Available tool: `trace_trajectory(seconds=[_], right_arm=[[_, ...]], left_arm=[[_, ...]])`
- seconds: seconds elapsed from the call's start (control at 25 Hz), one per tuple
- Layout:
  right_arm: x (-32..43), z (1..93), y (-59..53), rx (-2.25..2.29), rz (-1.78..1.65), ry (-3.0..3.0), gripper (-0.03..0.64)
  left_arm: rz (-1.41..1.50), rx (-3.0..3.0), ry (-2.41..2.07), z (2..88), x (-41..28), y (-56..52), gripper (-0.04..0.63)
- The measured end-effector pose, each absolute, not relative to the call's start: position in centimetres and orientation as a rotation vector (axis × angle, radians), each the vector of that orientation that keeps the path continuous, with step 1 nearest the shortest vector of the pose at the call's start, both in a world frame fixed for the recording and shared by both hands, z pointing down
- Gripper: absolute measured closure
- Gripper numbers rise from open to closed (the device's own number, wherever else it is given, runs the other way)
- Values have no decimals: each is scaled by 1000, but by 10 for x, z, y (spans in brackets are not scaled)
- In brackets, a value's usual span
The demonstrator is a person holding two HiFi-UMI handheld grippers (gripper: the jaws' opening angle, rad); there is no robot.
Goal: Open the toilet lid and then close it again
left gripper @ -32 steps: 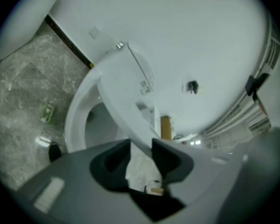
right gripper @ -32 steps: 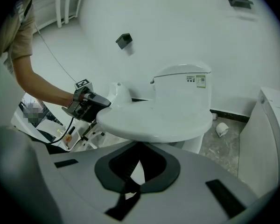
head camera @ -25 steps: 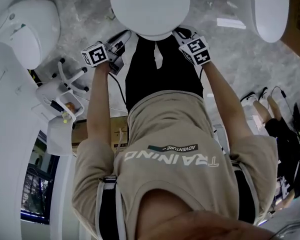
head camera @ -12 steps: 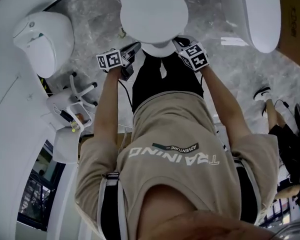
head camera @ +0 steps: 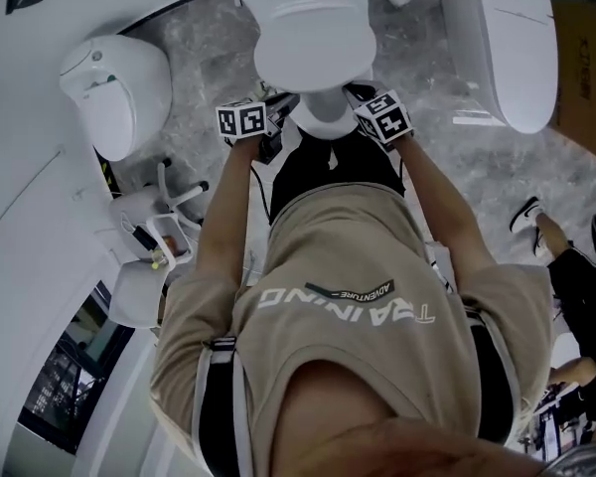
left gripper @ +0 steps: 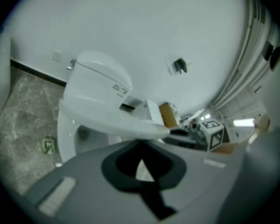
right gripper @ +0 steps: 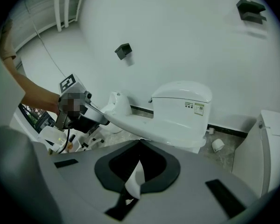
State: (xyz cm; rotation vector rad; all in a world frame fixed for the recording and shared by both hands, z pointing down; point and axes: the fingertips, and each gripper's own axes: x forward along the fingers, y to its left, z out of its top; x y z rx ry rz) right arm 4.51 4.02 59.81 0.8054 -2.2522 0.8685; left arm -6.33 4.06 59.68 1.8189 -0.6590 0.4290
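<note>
The white toilet (head camera: 308, 8) stands just ahead of the person, its lid (head camera: 306, 63) tilted up at the front. In the left gripper view the lid (left gripper: 116, 122) slopes out over the bowl (left gripper: 67, 134), and its front rim lies right above my left gripper (left gripper: 140, 143). Its jaws have just been closing and now meet with nothing seen between them. My right gripper (right gripper: 140, 141) sits under the rim of the lid (right gripper: 130, 122) on the other side, jaws together. From the head view, the left gripper (head camera: 278, 117) and right gripper (head camera: 353, 95) flank the lid's front.
Another toilet (head camera: 119, 92) stands at the left and a third (head camera: 512, 48) at the right by a cardboard box (head camera: 586, 68). A white stand (head camera: 164, 237) is at the left. Someone's legs (head camera: 566, 266) show at the right. A paper roll (right gripper: 217, 145) lies on the stone floor.
Both grippers have risen and moved forward at the lid's front edge. The lid looks shorter from above, its front lifted off the seat, and the tank has come into view.
</note>
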Motion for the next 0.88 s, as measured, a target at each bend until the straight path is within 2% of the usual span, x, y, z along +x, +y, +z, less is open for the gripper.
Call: trace_trajectory(seconds=[0.64,0.88], right_arm=[[43,549,-32,836,749,-2280,603],[39,547,-56,974,843,-2176,603]], left_arm=[[387,1918,-741,554,-52,-34,591],[394,1939,-673,550,-55,-56,591]])
